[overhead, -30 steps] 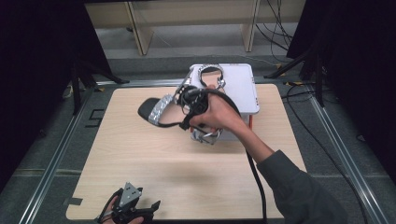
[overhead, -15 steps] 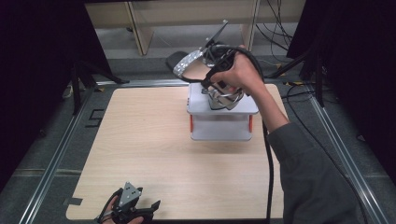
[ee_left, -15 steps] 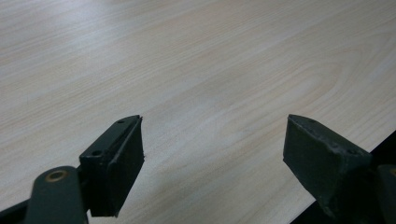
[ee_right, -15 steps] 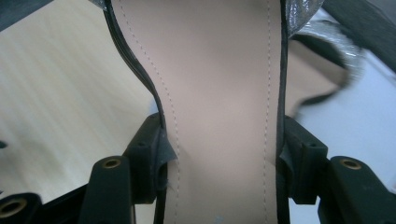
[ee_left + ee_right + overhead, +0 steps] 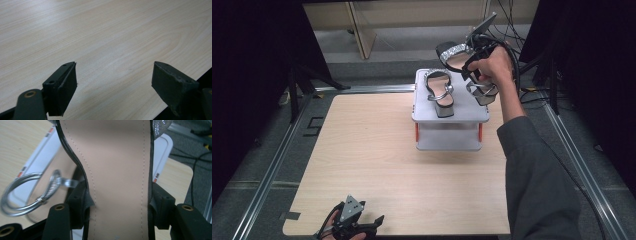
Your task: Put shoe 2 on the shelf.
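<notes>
At the near edge of the wooden table [image 5: 377, 165], the left gripper [image 5: 362, 227] rests low with its jaws spread wide over bare wood, holding nothing; the left gripper view shows only grain between its two black pads [image 5: 62, 90]. Farther off, toward the far side of the table, stands a small white two-tier rack [image 5: 451, 117], and on its top shelf one silver-strapped sandal [image 5: 439, 92] already sits, heel toward the near side. Beyond and to the right of it, the right gripper [image 5: 477, 67] is clamped on the second sandal [image 5: 457, 52], held in the air above the rack's far right corner, not touching the shelf; the right gripper view shows its jaws pinching the tan insole [image 5: 117, 177] across its narrow waist, with the looped silver ankle strap [image 5: 30, 192] dangling beside it over the shelf. The step in hand appears to be carrying this second sandal to sit beside its mate. The next move probably calls for lowering it onto the free right half of the top shelf, turned to match the first shoe, set level so the heel stands firm, and kept clear of the seated sandal before the jaws let go.
</notes>
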